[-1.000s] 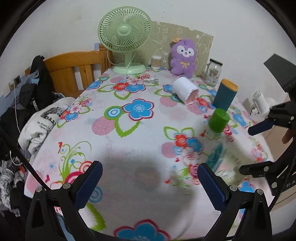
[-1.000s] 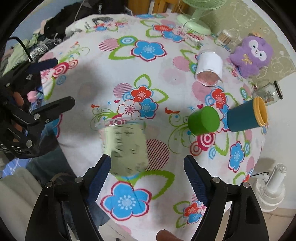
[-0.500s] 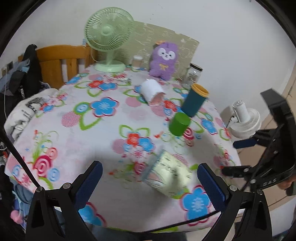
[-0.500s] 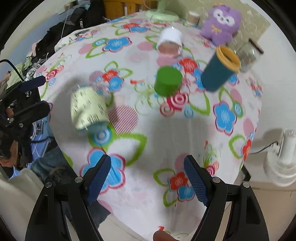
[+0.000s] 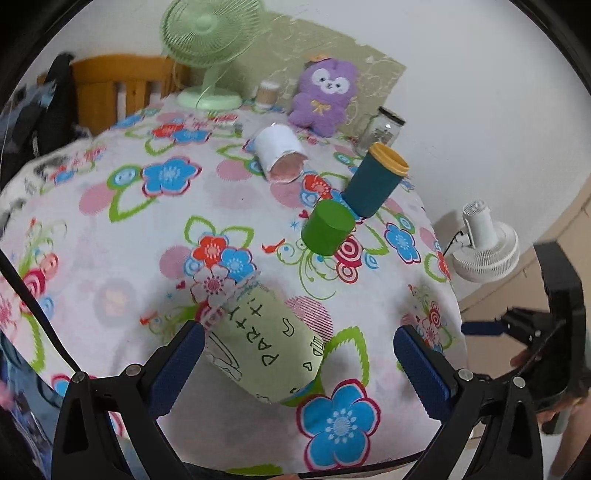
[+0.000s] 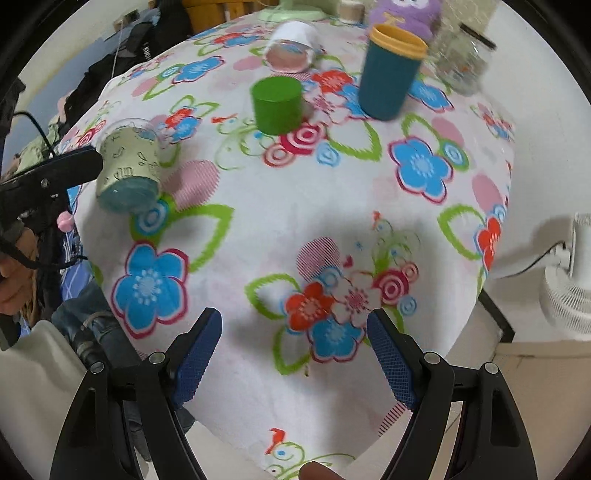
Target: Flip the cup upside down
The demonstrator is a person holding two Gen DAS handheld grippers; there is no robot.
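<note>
Both pairs of fingers spread apart, left gripper (image 5: 299, 363) straddling the toppled pale-green cup (image 5: 264, 341) near the table edge (image 5: 369, 463).

Floral-cloth table (image 5: 110, 236) — green cup (image 5: 327, 228), teal cup (image 5: 376, 181), party cup (image 5: 266, 343)

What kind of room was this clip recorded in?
Probably a lived-in room at home, perhaps a bedroom. A flowered cloth covers the surface, a purple plush toy and green desk fan stand at the back, and clothes are heaped beside a wooden chair.
</note>
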